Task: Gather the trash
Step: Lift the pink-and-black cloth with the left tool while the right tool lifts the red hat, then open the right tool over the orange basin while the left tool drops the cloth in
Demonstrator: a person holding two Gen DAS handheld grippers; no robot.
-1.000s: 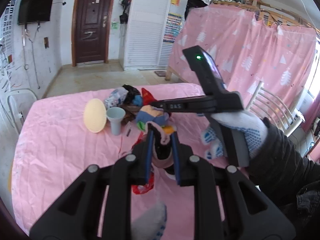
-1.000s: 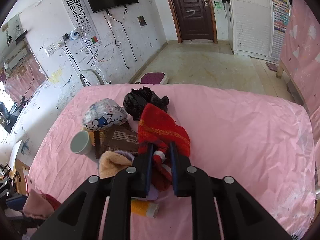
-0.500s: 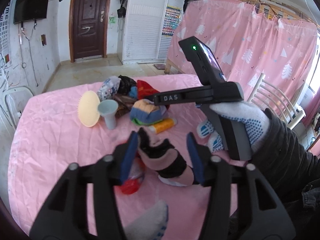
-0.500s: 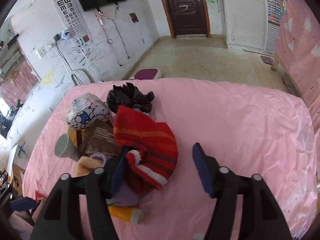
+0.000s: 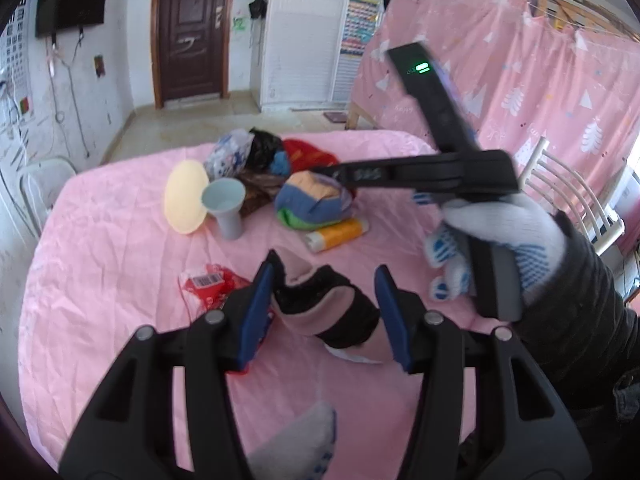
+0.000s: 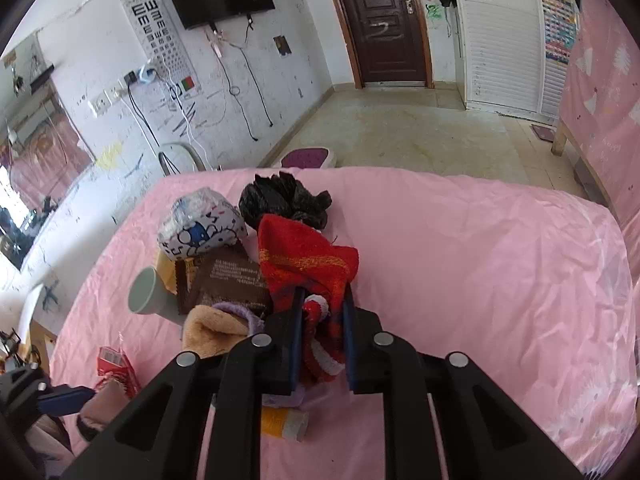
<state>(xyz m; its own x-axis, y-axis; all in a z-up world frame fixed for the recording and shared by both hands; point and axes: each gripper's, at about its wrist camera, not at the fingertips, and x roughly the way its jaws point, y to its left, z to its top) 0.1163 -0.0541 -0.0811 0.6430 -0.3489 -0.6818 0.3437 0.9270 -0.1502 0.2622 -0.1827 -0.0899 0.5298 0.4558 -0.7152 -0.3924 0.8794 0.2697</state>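
My right hand-held gripper [image 6: 320,320] pinched the red sock [image 6: 308,260], my left hand-held gripper [image 5: 324,308] gaped wide around the black-pink sock [image 5: 320,304]; lifting came next, I judged.

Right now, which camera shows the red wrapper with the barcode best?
The left wrist view: the red wrapper lies flat on the pink sheet, barcode up, just left of the open left gripper. In the right wrist view it sits small at the lower left edge, and its label is hard to read.
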